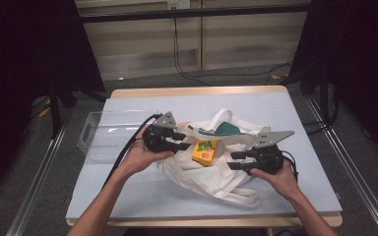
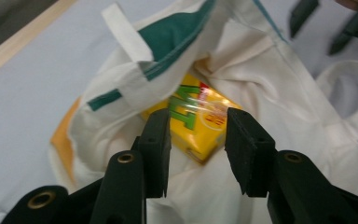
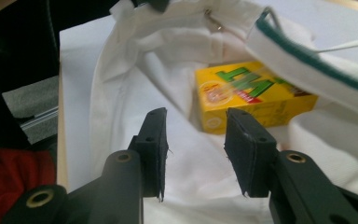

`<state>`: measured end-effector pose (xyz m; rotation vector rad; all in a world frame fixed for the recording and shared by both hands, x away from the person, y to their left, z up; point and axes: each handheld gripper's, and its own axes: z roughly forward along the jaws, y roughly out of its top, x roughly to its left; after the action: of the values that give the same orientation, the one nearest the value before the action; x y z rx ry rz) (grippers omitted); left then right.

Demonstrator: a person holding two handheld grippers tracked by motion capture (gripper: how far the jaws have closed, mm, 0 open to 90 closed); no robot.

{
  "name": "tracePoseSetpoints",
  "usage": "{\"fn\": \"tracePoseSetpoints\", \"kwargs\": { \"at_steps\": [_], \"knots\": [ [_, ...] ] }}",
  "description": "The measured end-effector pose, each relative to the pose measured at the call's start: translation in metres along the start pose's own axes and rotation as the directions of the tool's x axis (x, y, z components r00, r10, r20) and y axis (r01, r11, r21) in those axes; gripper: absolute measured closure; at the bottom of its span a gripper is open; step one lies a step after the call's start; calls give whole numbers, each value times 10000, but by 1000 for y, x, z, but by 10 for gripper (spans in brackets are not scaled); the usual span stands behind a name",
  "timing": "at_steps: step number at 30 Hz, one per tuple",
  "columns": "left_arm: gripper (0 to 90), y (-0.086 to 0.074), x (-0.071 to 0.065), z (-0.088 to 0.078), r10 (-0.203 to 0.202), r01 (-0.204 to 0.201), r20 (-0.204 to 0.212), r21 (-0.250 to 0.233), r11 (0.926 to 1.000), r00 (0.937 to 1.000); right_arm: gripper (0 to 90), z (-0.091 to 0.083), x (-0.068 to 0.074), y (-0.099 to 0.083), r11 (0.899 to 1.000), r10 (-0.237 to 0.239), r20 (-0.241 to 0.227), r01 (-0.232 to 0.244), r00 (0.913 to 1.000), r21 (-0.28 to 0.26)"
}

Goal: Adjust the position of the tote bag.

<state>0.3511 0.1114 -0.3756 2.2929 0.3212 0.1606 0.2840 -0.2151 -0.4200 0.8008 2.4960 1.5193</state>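
A white cloth tote bag (image 1: 211, 172) with green trim lies crumpled on the table. A yellow carton (image 1: 204, 151) with green lettering lies on it at the bag's mouth. My left gripper (image 1: 184, 141) is at the bag's left side, open, its jaws standing over the carton (image 2: 198, 123) with a gap between them. My right gripper (image 1: 234, 162) is at the bag's right side, open, above the white cloth (image 3: 186, 168), with the carton (image 3: 251, 95) a little beyond its jaws. A green-edged flap (image 3: 307, 58) of the bag partly covers the carton.
A clear plastic bin (image 1: 110, 133) sits on the table's left part, just behind my left hand. The light blue table top (image 1: 300, 118) has free room to the right and front of the bag. Cables run on the floor beyond the table.
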Motion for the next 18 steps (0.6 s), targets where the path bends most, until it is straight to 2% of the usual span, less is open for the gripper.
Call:
{"fn": "tracePoseSetpoints", "kwargs": {
  "at_steps": [1, 3, 7, 9, 10, 12, 16, 17, 18],
  "knots": [
    [606, 0, 0, 0, 0, 0, 0, 0, 10000, 10000, 592, 0, 0, 0, 10000, 0, 0, 0, 10000, 0],
    [586, -4, -15, 1, 224, -225, 183, 55, 9997, 9996, 585, 0, -7, 4, 10000, -32, 136, 32, 9999, 54],
    [561, -7, -29, 4, 479, -484, 551, 66, 9988, 9973, 588, 4, -13, 8, 9998, -175, 311, 174, 9994, 47],
    [553, -8, -37, 6, 730, -747, 604, 252, 9969, 9955, 592, 5, -15, 11, 9998, -208, 324, 207, 9993, 32],
    [553, -8, -37, 6, 730, -747, 604, 252, 9969, 9955, 592, 5, -15, 11, 9998, -208, 324, 207, 9993, 32],
    [554, -8, -48, 10, 961, -996, 824, 389, 9943, 9920, 593, 4, -19, 19, 9993, -363, 456, 359, 9983, 79],
    [569, -10, -55, 15, 1136, -1192, 1044, 492, 9917, 9880, 592, 2, -25, 28, 9988, -486, 663, 478, 9966, 128],
    [571, -13, -59, 19, 1164, -1242, 1447, 463, 9912, 9826, 592, 2, -32, 34, 9989, -440, 798, 424, 9958, 219],
    [587, -13, -61, 20, 1149, -1240, 1551, 503, 9910, 9812, 589, 2, -35, 36, 9988, -435, 892, 412, 9951, 275]
  ]
}}
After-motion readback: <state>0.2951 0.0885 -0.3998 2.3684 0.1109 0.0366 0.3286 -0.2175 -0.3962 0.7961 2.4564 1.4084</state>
